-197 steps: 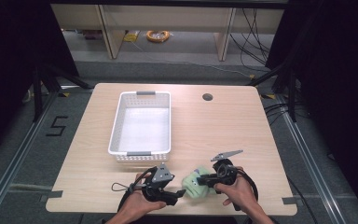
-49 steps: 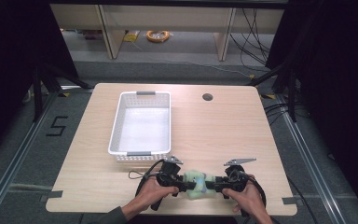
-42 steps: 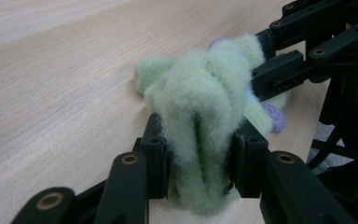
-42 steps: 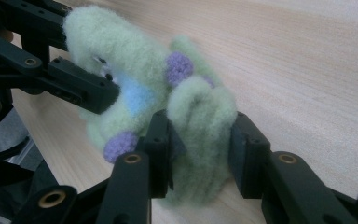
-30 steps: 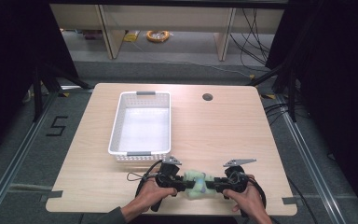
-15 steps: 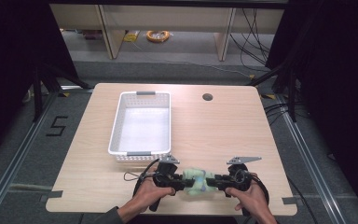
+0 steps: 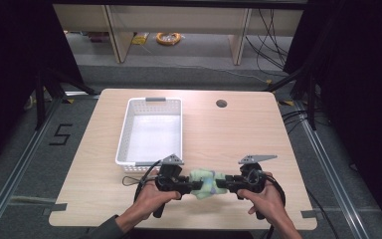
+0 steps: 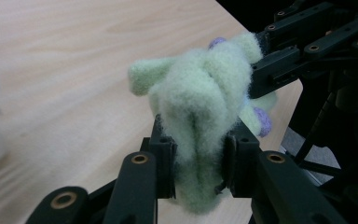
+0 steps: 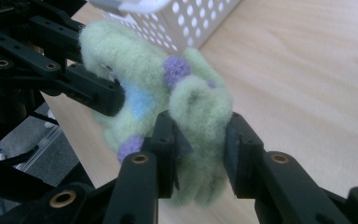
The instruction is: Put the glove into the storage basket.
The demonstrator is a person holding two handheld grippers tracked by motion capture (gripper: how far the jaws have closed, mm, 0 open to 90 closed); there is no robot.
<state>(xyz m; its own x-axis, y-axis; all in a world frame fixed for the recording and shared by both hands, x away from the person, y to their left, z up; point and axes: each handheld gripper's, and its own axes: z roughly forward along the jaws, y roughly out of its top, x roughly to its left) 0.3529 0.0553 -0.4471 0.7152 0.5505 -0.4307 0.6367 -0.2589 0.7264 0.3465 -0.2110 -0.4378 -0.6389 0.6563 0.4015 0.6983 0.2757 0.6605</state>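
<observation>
Pinching a pale green plush toy (image 7: pixel 205 182) from opposite sides, the left gripper (image 7: pixel 188 185) and right gripper (image 7: pixel 223 183) clamp it near the white basket (image 7: pixel 149 160).

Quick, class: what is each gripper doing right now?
Left gripper: closed on the green plush toy.
Right gripper: closed on the same toy.

A single black numeral "5" (image 7: pixel 61 134) stands marked on the grey floor to the left of the light wooden table (image 7: pixel 238 134); nothing else in the pictures bears readable lettering.
</observation>
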